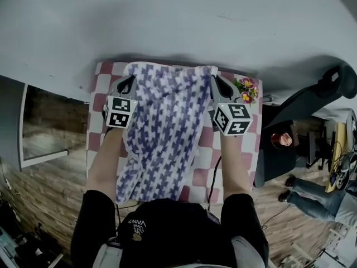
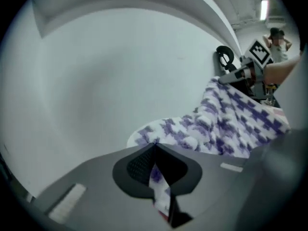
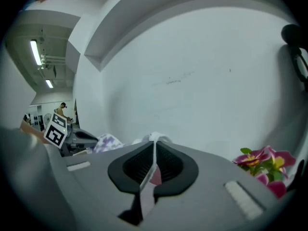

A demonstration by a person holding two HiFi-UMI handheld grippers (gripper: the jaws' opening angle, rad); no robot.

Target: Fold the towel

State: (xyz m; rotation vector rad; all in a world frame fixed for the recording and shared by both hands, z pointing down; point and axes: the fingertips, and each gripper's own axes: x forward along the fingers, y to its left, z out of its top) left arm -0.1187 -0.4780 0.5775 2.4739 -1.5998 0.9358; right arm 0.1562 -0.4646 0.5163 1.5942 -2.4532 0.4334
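Purple-and-white fleece, the towel (image 1: pixel 166 133) lies lengthwise on the checked tablecloth (image 1: pixel 98 102), with its far edge raised between the two tongs. The left gripper (image 1: pixel 129 84) is clenched on the far left corner and the right gripper (image 1: pixel 215 83) on the far right corner, each biting only a thin strip of hem. So shallow a bite could slip and drop a corner. Uneven hands would skew the fold, and the flowers (image 1: pixel 246 89) just beside the right gripper could get brushed.
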